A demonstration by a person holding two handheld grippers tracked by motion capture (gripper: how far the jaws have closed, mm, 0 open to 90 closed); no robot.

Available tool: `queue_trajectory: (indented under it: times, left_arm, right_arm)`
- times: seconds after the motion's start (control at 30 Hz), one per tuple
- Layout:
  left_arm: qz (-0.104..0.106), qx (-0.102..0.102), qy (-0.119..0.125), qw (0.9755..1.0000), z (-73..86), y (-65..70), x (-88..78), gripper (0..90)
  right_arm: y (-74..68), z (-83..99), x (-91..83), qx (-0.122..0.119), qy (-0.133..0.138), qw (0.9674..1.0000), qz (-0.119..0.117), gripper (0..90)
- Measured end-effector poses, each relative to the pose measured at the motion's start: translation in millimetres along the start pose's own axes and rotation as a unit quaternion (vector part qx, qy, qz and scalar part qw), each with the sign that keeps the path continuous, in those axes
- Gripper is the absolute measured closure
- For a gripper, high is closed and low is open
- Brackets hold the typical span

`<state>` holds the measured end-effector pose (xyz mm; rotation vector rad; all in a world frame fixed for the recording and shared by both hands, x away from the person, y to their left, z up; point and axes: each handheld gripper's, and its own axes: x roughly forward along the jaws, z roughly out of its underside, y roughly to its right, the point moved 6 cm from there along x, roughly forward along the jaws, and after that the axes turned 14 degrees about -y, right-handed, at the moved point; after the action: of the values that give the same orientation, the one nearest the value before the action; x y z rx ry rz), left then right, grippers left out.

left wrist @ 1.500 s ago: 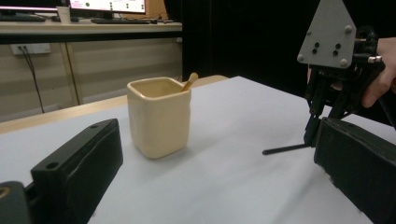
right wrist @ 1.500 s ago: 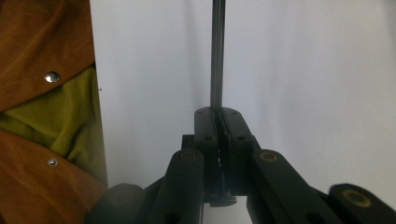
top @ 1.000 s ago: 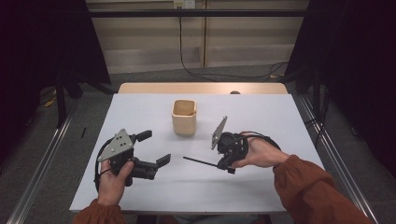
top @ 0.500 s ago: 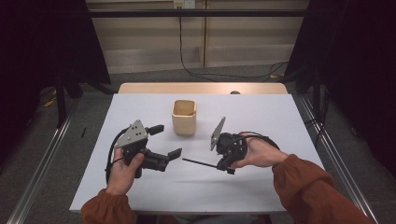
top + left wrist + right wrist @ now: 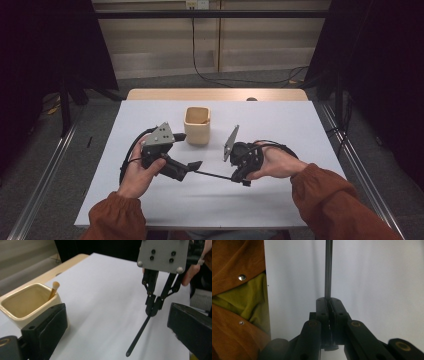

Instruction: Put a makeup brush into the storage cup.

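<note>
1. Table (image 5: 150, 210): covered by a white sheet, a bare wooden strip showing along the far edge. Person's forearms in rust sleeves enter over the near edge.
2. Cream square holder (image 5: 197, 126): stands on the far half, near the centre line. One brush (image 5: 53, 289) with a tan tip leans inside it, as seen in the left gripper view.
3. Left gripper (image 5: 189, 150): hovers near mid-table, just in front of the holder, jaws spread wide with nothing between them. In its own view the holder sits beside its left jaw.
4. Right gripper (image 5: 239, 180): right of centre, jaws pressed together and pinching a thin black stick (image 5: 212, 175), probably a brush handle, at one end. The stick points toward the left gripper, its free end close to the open jaws and slanting down to the sheet (image 5: 136, 338).
5. Step judged: a handover of the stick between grippers, or its placing in the holder, is being set up.
6. Next move calls for: left jaws to straddle the free end and close squarely before the right lets go; a skewed pinch on so thin a shaft could let it swivel.
</note>
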<state>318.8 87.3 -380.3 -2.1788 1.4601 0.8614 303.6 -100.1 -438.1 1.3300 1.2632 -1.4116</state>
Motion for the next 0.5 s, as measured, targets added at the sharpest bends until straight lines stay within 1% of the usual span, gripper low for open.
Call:
queue_trajectory:
  times: [0.03,0.07,0.2,0.23,0.33,0.37,0.4,0.43,0.5]
  left_arm:
    - [0.003,-0.002,-0.008,1.0,-0.7,-0.3,0.7,3.1]
    - [0.007,0.0,-0.015,0.9999,-1.2,-0.2,1.5,3.2]
    - [0.022,0.012,-0.043,0.9988,-0.2,1.4,5.6,3.1]
    - [0.027,0.011,-0.049,0.9984,0.6,2.4,7.4,3.1]
    - [0.035,0.022,-0.072,0.9966,3.0,3.8,12.0,3.1]
    - [0.039,0.024,-0.078,0.9959,3.6,4.7,13.5,3.2]
    - [0.044,0.026,-0.087,0.9949,4.3,5.5,14.7,3.9]
    - [0.043,0.031,-0.095,0.9941,4.7,5.8,16.0,3.9]
    - [0.044,0.035,-0.104,0.993,4.5,5.7,17.3,5.1]
  right_arm:
    - [0.0,0.0,0.0,0.0,0.0,1.0,0.0,86.0]
    - [1.3,-0.5,0.3,-0.003,0.002,1.0,0.005,86.0]
    - [1.2,-0.7,1.0,-0.006,-0.005,1.0,0.003,85.9]
    - [0.9,-0.6,1.3,-0.005,-0.007,1.0,0.003,85.9]
    - [1.0,-0.9,1.8,-0.007,-0.01,0.9999,0.004,85.9]
    - [0.4,-1.0,1.8,-0.007,-0.013,0.9999,0.003,85.9]
    - [0.4,-1.0,2.0,-0.011,-0.02,0.9997,0.004,85.9]
    - [0.4,-1.0,2.0,-0.011,-0.02,0.9997,0.004,85.9]
    - [0.3,-1.1,1.8,-0.01,-0.027,0.9996,0.007,85.9]
